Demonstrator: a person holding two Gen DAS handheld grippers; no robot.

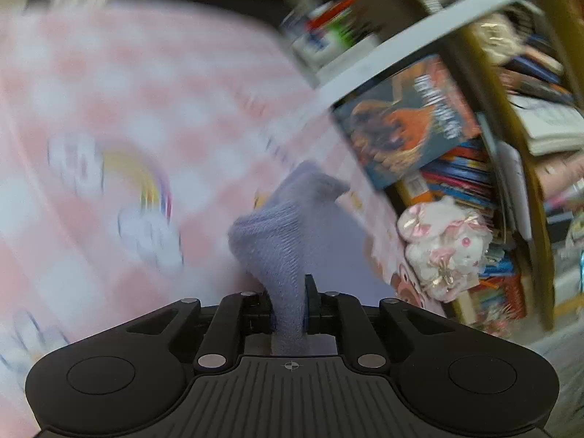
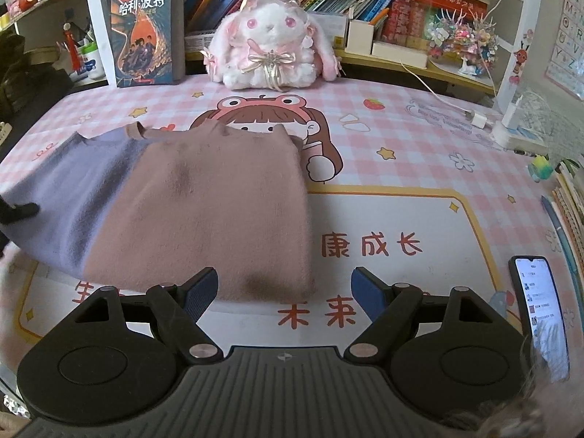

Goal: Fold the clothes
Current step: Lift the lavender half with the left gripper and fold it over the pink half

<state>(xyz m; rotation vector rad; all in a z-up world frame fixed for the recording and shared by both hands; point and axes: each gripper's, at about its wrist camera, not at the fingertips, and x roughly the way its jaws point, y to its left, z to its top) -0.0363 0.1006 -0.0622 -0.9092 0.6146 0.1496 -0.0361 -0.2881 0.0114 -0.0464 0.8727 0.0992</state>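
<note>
A two-tone knit sweater (image 2: 189, 200), lavender on its left part and dusty pink-brown across the rest, lies folded on the worktop (image 2: 401, 219), which is covered by a pink checked cartoon mat. In the right wrist view its near edge sits just ahead of the right hand-held gripper (image 2: 284, 292), whose blue-padded fingers (image 2: 200, 295) stand spread wide with nothing between them; the left finger overlaps the sweater's hem in the picture, but whether it touches cannot be told.

The left wrist view shows what the right one does not: the left hand-held gripper (image 1: 288, 299) is pinching a bunched fold of the lavender knit (image 1: 281, 233), its fingers pressed together on the cloth, which rises from the jaws in a crumpled peak. That picture is heavily blurred and tilted. In the right wrist view only a dark tip shows at the far left edge, over the lavender part.

Only the right wrist view gives the surroundings sharply: a white and pink plush rabbit (image 2: 272, 43) sits at the back of the worktop, a paperback (image 2: 144, 36) stands upright to its left, rows of books fill the shelf (image 2: 419, 62) behind, a white charger and cable (image 2: 478, 118) lie at the right, and a lit phone (image 2: 542, 314) rests near the right edge.
</note>
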